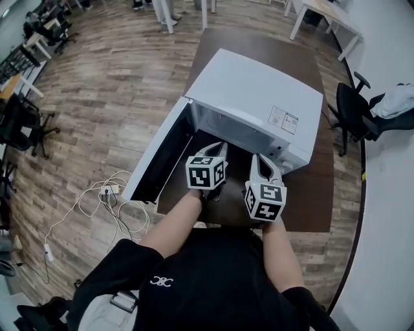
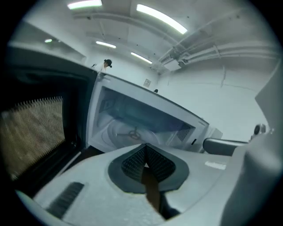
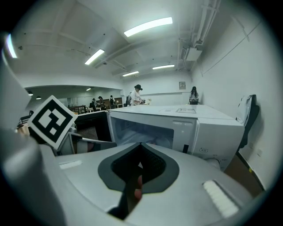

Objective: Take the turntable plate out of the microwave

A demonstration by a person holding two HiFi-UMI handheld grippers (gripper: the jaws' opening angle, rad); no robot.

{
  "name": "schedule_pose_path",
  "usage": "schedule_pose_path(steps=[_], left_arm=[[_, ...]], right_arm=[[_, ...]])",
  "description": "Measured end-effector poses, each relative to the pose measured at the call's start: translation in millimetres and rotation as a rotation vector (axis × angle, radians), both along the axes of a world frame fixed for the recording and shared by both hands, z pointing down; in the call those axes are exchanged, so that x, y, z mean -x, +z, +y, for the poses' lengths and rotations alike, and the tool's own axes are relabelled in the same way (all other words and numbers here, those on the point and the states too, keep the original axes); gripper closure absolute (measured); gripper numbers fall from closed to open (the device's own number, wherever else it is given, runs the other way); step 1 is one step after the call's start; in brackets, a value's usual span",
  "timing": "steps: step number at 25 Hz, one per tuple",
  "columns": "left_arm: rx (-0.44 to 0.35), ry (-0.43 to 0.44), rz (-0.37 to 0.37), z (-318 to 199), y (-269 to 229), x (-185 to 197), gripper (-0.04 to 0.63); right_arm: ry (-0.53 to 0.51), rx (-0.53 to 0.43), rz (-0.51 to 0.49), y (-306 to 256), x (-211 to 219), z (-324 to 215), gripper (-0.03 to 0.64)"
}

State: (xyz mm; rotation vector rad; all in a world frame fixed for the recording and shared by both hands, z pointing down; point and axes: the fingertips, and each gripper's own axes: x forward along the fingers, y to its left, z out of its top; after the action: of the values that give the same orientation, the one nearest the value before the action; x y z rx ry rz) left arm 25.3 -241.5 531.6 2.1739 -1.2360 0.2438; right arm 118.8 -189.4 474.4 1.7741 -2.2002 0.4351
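Already the microwave (image 1: 259, 97) door (image 1: 158, 155) is open, but the plate (image 2: 128, 131) lies inside, with left tool (image 1: 217, 149) and right tool (image 1: 260, 161) both pinched empty above the tabletop's (image 1: 310, 194) near edge.

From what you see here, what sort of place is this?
Probably an open-plan office or lab: rolling office chairs, white desks, wood flooring, a microwave on a brown table.

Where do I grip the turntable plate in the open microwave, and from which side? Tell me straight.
Best grip the near rim of the turntable plate, coming straight in through the open front. It lies flat on the cavity floor of the microwave, so only its thin edge offers a bite; walls close the other sides. The left gripper, now shut, would need to open first.
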Motion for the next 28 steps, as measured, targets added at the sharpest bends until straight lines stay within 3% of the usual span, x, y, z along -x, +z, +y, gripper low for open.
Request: schedule_pose_path(steps=[3, 8, 16, 28], left_arm=[[0.095, -0.051, 0.183, -13, 20, -4, 0.584], [0.164, -0.177, 0.371, -36, 42, -1, 0.573], [0.3, -0.283, 0.699, -60, 80, -4, 0.524], [0.394, -0.386, 0.843, -73, 107, 1, 0.5]], right_arm=[[-0.014, 0.025, 0.004, 11, -3, -5, 0.609], [-0.038, 0.06, 0.017, 28, -9, -11, 0.608], [-0.073, 0.099, 0.026, 44, -16, -16, 0.608], [-0.097, 0.117, 0.042, 53, -22, -20, 0.608]])
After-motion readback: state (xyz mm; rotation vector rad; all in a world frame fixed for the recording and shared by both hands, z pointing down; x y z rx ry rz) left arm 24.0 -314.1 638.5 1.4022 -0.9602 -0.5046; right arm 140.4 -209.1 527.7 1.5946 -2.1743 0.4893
